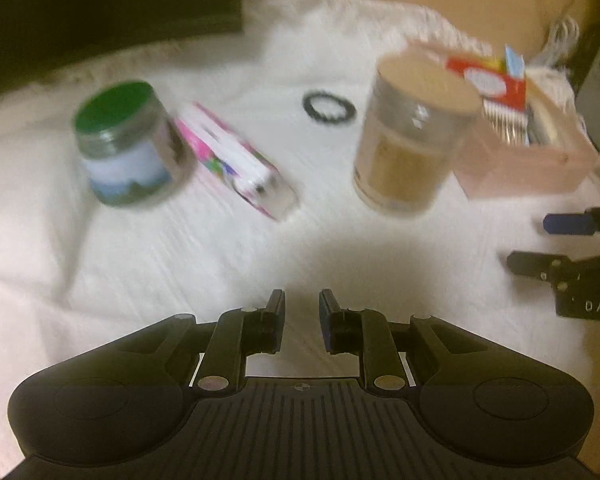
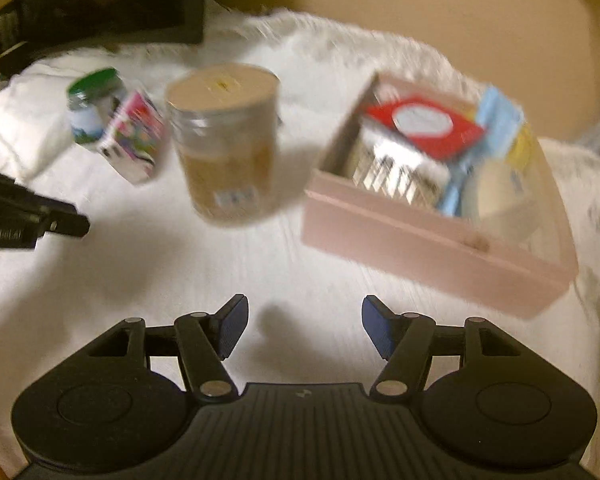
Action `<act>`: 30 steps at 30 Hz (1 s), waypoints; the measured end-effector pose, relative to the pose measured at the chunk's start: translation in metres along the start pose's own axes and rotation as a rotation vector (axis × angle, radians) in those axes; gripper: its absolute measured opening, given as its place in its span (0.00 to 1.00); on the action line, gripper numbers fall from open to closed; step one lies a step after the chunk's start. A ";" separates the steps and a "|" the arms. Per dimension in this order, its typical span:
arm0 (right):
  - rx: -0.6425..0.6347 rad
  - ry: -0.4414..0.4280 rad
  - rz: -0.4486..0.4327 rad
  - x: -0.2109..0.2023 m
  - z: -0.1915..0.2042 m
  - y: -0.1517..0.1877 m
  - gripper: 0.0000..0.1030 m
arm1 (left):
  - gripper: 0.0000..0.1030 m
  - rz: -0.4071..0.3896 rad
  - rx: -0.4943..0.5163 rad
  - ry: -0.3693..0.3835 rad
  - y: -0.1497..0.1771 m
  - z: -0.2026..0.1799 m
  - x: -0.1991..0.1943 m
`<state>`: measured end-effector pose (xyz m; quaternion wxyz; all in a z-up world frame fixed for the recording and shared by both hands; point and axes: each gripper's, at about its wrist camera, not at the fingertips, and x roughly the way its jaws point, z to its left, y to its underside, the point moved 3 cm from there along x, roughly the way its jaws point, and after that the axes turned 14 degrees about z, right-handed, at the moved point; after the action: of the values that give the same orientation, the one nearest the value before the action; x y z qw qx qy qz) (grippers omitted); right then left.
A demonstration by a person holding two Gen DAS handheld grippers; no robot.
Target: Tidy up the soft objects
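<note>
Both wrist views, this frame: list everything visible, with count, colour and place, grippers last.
Cloth: one, white, covering the surface.
Jar: one, green lid, far left.
Small box: one, pink and white, lying right beside that jar.
Ring: one, black, on the cloth between the containers.
Canister: one, tan, centre.
Tray: one, pink, right, holding packets too blurred to count.
Left gripper: one, black, jaws narrow, nothing between.
Right gripper: one, black with blue pads, jaws wide, empty.

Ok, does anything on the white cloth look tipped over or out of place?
The pink floral carton lies on its side against the green-lidded jar. A black ring sits loose on the cloth. Both jars look upright; nothing looks spilled.
</note>
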<state>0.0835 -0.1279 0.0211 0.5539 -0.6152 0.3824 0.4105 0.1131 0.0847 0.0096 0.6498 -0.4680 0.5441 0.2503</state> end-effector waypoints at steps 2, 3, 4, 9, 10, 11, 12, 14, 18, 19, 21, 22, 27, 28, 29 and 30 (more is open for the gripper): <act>0.016 0.001 0.028 0.007 -0.005 0.005 0.62 | 0.22 0.015 0.016 -0.009 0.000 -0.007 0.007; 0.023 -0.006 0.045 0.010 -0.007 0.007 0.62 | 0.23 0.013 0.029 -0.017 0.000 -0.010 0.008; 0.029 -0.012 0.059 0.013 -0.008 0.009 0.62 | 0.23 0.012 0.041 -0.020 -0.002 -0.013 0.008; 0.048 -0.039 0.060 0.017 -0.016 0.018 0.70 | 0.33 0.021 0.079 -0.021 -0.008 -0.025 0.011; 0.049 -0.042 0.057 0.016 -0.017 0.019 0.71 | 0.33 0.022 0.084 -0.020 -0.009 -0.026 0.012; 0.050 -0.043 0.054 0.016 -0.018 0.020 0.74 | 0.34 0.025 0.082 -0.012 -0.011 -0.027 0.013; 0.054 -0.044 0.052 0.017 -0.019 0.021 0.76 | 0.37 0.030 0.080 -0.002 -0.013 -0.027 0.014; 0.052 -0.049 0.046 0.018 -0.019 0.021 0.79 | 0.53 0.043 0.094 0.019 -0.016 -0.030 0.015; 0.039 -0.048 0.042 0.019 -0.015 0.021 0.85 | 0.85 0.051 0.109 0.074 -0.016 -0.041 0.021; 0.041 -0.048 0.042 0.019 -0.014 0.021 0.86 | 0.87 0.041 0.094 0.081 -0.016 -0.042 0.021; 0.038 -0.052 0.045 0.021 -0.014 0.021 0.95 | 0.84 0.008 0.032 0.124 -0.013 -0.035 0.018; 0.037 -0.058 0.057 0.022 -0.015 0.020 1.00 | 0.80 -0.019 -0.018 0.159 -0.009 -0.029 0.012; 0.027 -0.052 0.072 0.025 -0.013 0.020 1.00 | 0.74 -0.205 -0.228 0.097 -0.004 0.008 -0.030; 0.022 -0.051 0.072 0.025 -0.012 0.020 1.00 | 0.74 -0.235 -0.292 0.099 -0.009 0.018 -0.036; 0.017 -0.052 0.071 0.026 -0.012 0.019 1.00 | 0.74 -0.252 -0.340 0.097 -0.014 0.027 -0.038; 0.010 -0.052 0.071 0.026 -0.011 0.018 1.00 | 0.74 -0.257 -0.374 0.087 -0.022 0.034 -0.037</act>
<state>0.0771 -0.1412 -0.0092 0.5518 -0.5878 0.3915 0.4436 0.1372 0.1119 0.0503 0.5545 -0.6560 0.4515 0.2415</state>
